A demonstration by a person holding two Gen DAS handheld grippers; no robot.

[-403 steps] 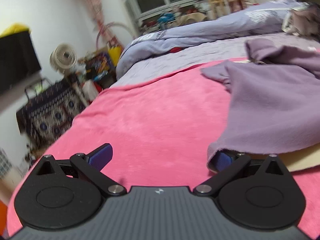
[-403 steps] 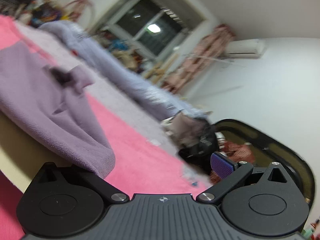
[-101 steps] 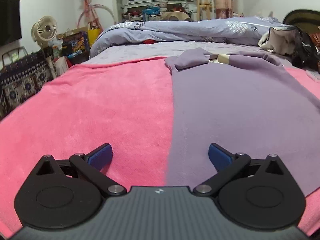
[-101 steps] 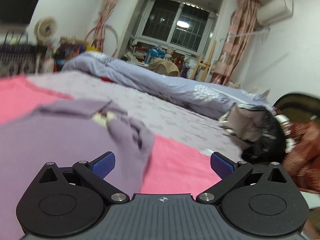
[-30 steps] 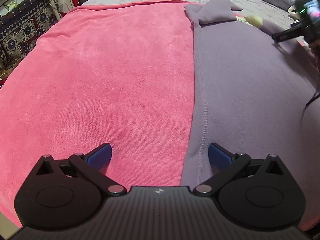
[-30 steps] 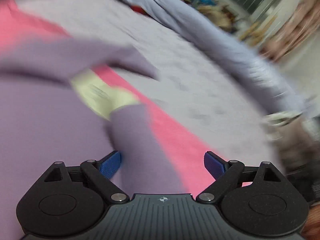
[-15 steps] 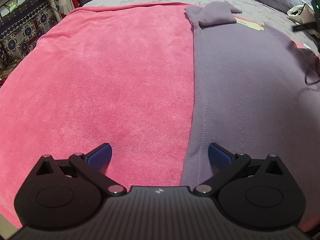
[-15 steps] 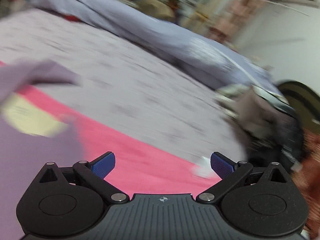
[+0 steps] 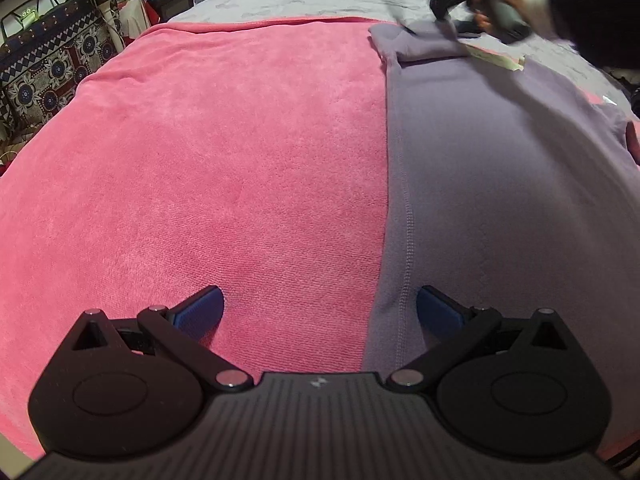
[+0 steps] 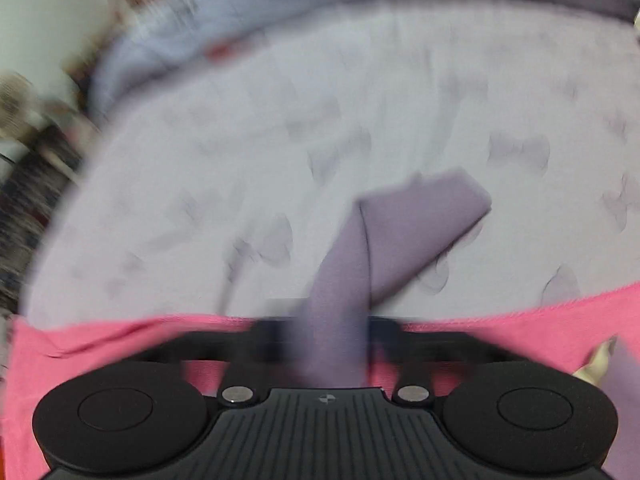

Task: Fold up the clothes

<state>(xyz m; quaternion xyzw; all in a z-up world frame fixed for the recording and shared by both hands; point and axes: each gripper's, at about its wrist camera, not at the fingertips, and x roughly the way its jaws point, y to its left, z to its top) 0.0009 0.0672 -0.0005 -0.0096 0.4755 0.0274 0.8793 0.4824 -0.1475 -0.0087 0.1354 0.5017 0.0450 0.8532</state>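
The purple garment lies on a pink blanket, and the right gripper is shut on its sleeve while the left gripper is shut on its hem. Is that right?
Not quite. The left gripper is open, its jaws apart over the purple garment's edge, as the left wrist view shows. The right gripper is indeed shut on the sleeve, above the pink blanket.

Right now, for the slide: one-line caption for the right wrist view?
Right gripper, jaws just closed, pinches the sleeve of the purple garment over the pink blanket.

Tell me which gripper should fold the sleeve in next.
Right: the right gripper has just closed on the purple fleece garment's sleeve. The left gripper hangs open at the hem.
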